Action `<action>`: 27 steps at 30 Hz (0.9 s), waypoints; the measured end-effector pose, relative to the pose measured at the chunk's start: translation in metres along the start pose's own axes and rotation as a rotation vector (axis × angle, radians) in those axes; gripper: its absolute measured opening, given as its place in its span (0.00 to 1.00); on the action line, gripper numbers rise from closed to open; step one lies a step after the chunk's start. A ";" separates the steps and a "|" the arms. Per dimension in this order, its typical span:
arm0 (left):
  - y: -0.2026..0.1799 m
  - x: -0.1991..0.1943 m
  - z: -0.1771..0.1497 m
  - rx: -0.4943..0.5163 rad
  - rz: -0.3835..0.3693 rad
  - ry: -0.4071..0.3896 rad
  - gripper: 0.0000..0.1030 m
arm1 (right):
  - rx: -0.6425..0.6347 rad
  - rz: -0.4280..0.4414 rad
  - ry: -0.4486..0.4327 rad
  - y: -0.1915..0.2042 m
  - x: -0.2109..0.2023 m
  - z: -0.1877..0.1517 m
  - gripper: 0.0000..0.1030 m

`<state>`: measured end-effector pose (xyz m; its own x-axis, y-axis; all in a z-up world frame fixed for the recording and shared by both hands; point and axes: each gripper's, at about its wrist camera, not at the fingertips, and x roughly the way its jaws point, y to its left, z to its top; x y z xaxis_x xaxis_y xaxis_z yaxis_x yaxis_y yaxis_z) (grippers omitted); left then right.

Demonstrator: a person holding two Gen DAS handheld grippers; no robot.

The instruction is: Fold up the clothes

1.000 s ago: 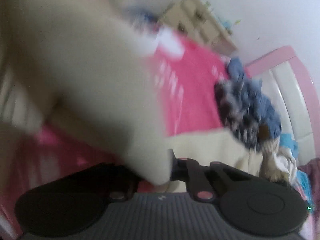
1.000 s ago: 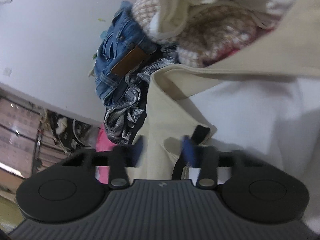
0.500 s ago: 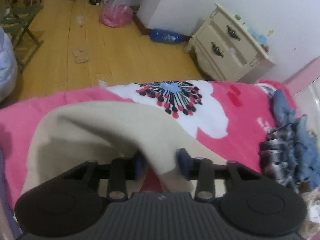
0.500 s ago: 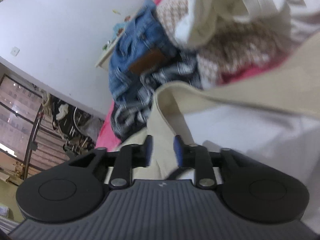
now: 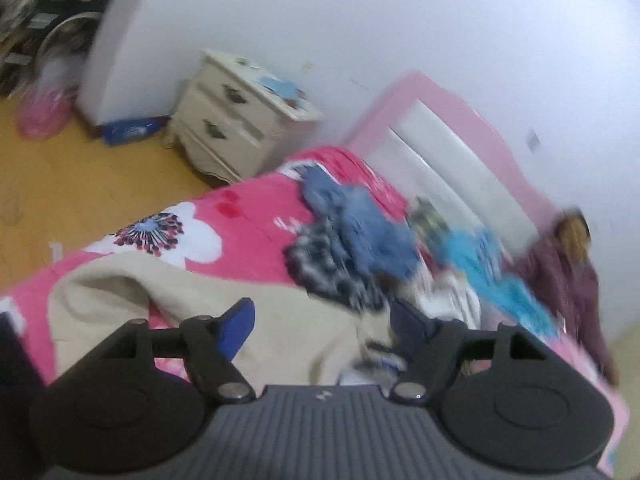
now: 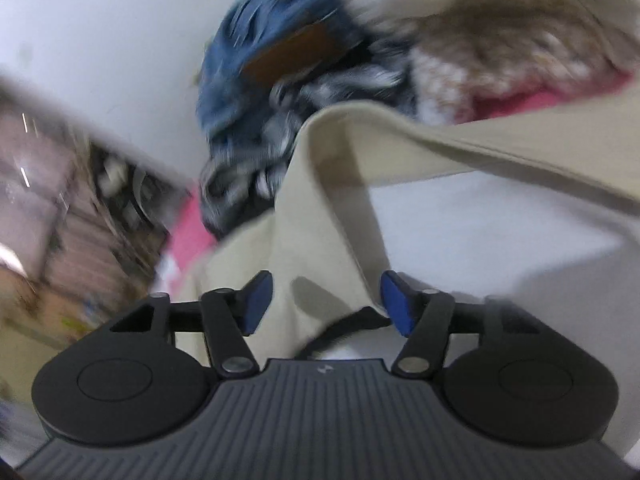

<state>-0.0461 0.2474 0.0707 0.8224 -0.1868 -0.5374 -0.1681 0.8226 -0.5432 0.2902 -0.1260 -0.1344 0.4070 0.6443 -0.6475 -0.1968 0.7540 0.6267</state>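
The beige cotton garment [image 5: 280, 320] lies spread on the pink floral bedspread [image 5: 248, 208], its left end humped into a soft fold with pink showing under the near edge. From my right side I see the same beige cloth [image 6: 320, 216] close up: a hemmed edge turned over, running away to the right, with a pale white fabric [image 6: 500, 232] lying just beside and under it.

My left gripper [image 5: 320, 320] hangs above the garment with its blue-padded fingers [image 5: 236, 328] spread wide; they have just been opening, and nothing is between them. My right gripper [image 6: 326, 300] sits low against the cloth, its jaws also just parted; the folded beige edge lies between the blue pads [image 6: 256, 300], but I cannot see them pressing on it.

Beyond the garment, a heap of clothes sits on the far right of the bed: blue denim jeans [image 5: 372, 228], a black-and-white checked shirt [image 5: 328, 272], and a turquoise piece [image 5: 492, 272]. All of it is smeared by motion blur, so edges run together. A cream two-drawer nightstand [image 5: 232, 128] stands far left by the white wall. The garment's near end is hidden behind my gripper bodies in both views.
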 end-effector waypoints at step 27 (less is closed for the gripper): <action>-0.032 0.052 -0.209 0.287 -0.120 0.338 0.73 | -0.115 -0.128 -0.020 0.019 -0.129 -0.033 0.47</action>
<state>-0.1120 0.0994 -0.0748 0.5955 -0.4153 -0.6877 0.1137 0.8910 -0.4396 0.2050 -0.1908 -0.0536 0.4525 0.5406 -0.7092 -0.2429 0.8400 0.4852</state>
